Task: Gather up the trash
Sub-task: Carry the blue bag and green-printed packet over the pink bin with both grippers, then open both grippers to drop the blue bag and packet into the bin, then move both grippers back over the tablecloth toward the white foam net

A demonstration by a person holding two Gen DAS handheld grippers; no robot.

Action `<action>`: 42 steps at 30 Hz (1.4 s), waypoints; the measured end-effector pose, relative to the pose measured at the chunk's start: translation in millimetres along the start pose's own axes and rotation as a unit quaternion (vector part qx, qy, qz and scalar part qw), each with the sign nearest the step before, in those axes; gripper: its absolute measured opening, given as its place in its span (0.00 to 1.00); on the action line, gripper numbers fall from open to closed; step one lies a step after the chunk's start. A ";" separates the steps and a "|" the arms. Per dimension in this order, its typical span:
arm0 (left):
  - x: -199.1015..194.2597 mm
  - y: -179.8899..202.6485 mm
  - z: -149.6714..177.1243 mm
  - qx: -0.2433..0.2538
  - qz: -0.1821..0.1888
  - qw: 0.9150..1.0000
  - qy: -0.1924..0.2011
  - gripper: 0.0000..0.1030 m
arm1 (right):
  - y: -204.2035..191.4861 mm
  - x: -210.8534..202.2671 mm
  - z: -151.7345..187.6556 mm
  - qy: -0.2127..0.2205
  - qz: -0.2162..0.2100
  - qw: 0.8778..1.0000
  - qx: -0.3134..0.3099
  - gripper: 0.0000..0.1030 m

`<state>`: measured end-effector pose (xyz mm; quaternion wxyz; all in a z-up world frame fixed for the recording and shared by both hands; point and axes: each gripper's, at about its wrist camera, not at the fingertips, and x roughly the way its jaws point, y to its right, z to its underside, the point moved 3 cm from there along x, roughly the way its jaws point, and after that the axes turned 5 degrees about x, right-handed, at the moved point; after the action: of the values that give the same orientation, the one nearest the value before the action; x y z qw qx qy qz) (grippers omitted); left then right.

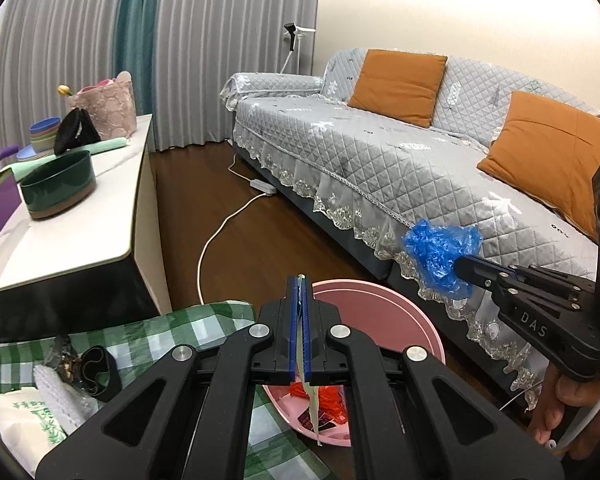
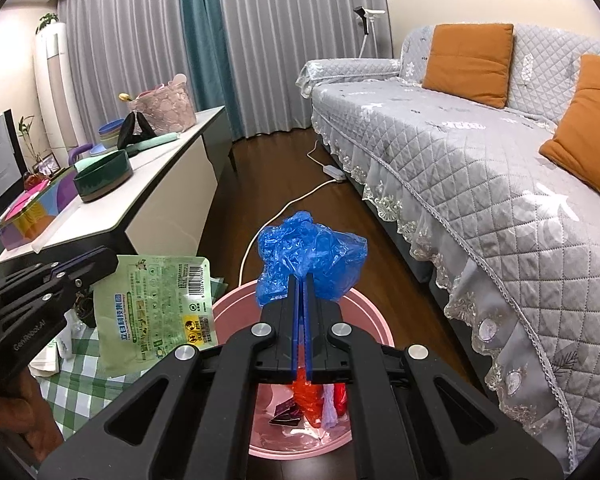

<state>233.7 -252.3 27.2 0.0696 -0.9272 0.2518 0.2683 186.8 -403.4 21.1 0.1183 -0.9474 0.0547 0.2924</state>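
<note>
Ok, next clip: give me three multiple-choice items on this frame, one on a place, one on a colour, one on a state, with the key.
1. Where is the pink bin?
A. on the sofa
B. on the floor beside the sofa
C. on the white table

2. What colour is the crumpled plastic in the right gripper?
A. blue
B. yellow
C. white

3. What is the left gripper doing?
A. hanging open
B. shut on nothing
C. shut on a green wrapper

Key: B, the bin stands on dark floorboards by the sofa; A, the bag is bright blue; C, the wrapper hangs from its closed fingers.
</note>
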 end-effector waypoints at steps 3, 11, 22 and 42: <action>4.3 -0.1 -0.6 0.000 0.001 1.000 -0.003 0.02 | 1.5 1.8 -0.3 -0.002 0.002 1.000 0.002 0.02; 10.0 -2.5 -2.8 -0.007 0.018 1.000 -0.008 0.12 | 8.7 3.7 -3.0 0.003 0.022 0.999 0.024 0.45; -22.2 -17.9 3.7 -0.014 -0.004 1.000 0.001 0.12 | 5.1 0.8 -6.3 0.011 0.017 1.000 0.024 0.48; -131.7 -74.2 32.1 -0.024 -0.051 0.998 0.030 0.12 | -44.4 -26.4 4.9 0.020 -0.018 0.999 -0.018 0.49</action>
<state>160.2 -123.1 69.7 0.0533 -0.9477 0.2000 0.2429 170.1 -358.3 40.6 0.1050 -0.9560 0.0343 0.2718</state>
